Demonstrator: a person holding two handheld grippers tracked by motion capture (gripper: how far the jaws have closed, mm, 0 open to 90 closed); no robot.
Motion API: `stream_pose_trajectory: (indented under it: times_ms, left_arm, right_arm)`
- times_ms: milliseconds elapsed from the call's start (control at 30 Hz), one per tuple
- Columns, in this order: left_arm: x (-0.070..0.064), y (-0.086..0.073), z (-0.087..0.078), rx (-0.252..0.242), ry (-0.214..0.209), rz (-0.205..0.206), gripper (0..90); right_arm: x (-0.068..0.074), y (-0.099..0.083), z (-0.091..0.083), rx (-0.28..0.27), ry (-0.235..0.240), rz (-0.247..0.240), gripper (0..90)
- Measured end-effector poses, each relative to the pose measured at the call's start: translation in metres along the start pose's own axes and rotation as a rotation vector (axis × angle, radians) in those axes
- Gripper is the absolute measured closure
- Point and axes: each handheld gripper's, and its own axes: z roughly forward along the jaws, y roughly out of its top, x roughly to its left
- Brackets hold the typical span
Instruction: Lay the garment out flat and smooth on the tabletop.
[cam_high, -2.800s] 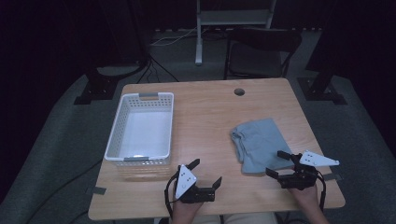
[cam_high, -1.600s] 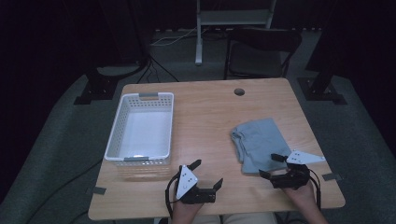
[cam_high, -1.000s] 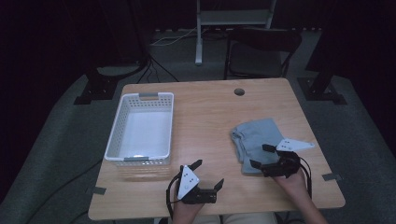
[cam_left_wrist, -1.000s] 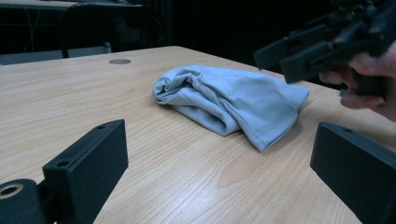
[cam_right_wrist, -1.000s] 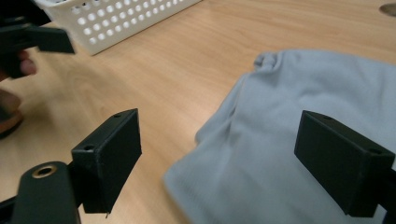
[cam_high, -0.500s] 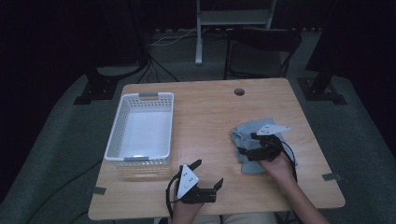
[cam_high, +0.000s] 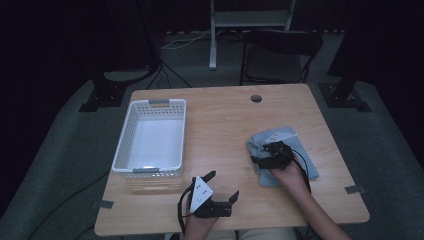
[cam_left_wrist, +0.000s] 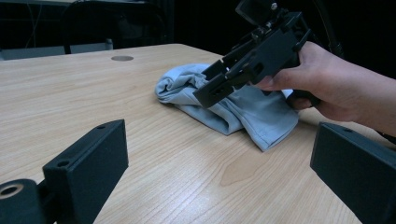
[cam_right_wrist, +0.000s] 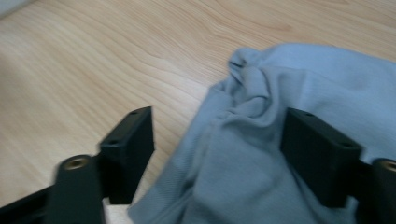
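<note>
Right gripper (cam_high: 261, 159) down on blue cloth (cam_high: 300, 150) at table's 4 o'clock, jaws wide, straddling bunched edge, nothing clamped. Left gripper (cam_high: 222, 186) at 6 o'clock, open, empty.

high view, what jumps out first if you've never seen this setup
The light blue cloth, bunched on the right side of the wooden table, with the right gripper open astride its crumpled edge. Next, the white basket on the left side, and the left gripper open near the front edge.
</note>
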Motion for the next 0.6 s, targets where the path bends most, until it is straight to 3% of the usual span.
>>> stream_pose_trajectory:
  times_ms: [200,267,433,600]
  left_arm:
    - [0.000,0.000,0.000,0.005,0.014,-0.003,4.8]
    - [0.000,0.000,0.001,0.007,0.015,-0.009,4.8]
    - [0.000,0.000,0.001,0.011,0.013,-0.005,4.8]
    - [0.000,0.000,0.001,0.010,0.013,-0.006,4.8]
  right_arm:
    - [0.007,0.002,0.004,0.036,-0.082,-0.020,40.3]
    - [0.011,0.001,0.005,0.043,-0.120,-0.046,49.4]
    - [0.006,-0.001,0.001,0.023,-0.109,-0.025,74.0]
    - [0.010,-0.002,-0.005,-0.007,-0.088,-0.009,79.2]
